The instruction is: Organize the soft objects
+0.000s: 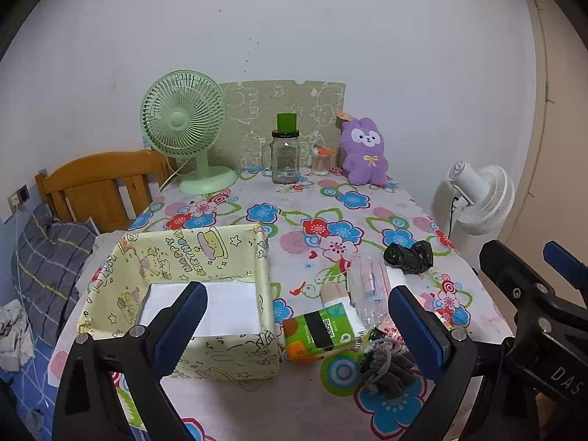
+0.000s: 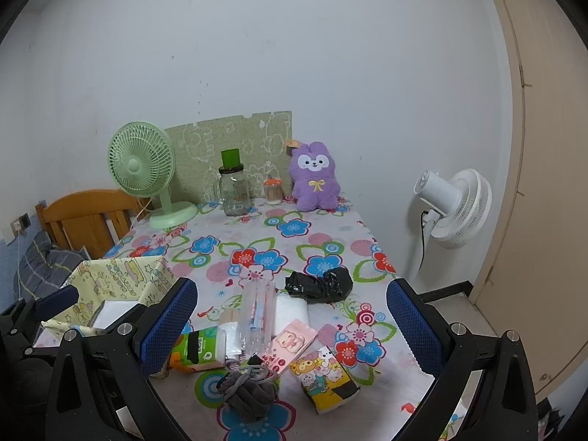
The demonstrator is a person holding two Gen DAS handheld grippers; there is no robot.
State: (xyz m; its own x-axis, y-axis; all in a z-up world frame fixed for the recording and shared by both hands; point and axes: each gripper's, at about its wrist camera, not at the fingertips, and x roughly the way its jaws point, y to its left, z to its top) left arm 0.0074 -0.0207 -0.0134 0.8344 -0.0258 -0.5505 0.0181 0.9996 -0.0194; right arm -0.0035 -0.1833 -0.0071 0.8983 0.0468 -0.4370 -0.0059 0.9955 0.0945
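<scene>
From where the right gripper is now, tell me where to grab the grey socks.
Take the grey socks across the rounded middle of the bundle, coming straight down from above with the right gripper, which is open and hangs just behind them. The bundle is a soft ball lying flat on the tablecloth, tissue packs close beside, so side entry looks crowded.

A pale wall (image 2: 294, 55) backs the table (image 2: 330, 231); a wooden headboard (image 1: 99, 180) stands left, a beige door (image 2: 544, 183) right.

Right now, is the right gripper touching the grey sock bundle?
Apart. The right wrist view shows the right gripper open, its fingers either side and clear of the grey sock bundle, which lies untouched on the tablecloth.
</scene>
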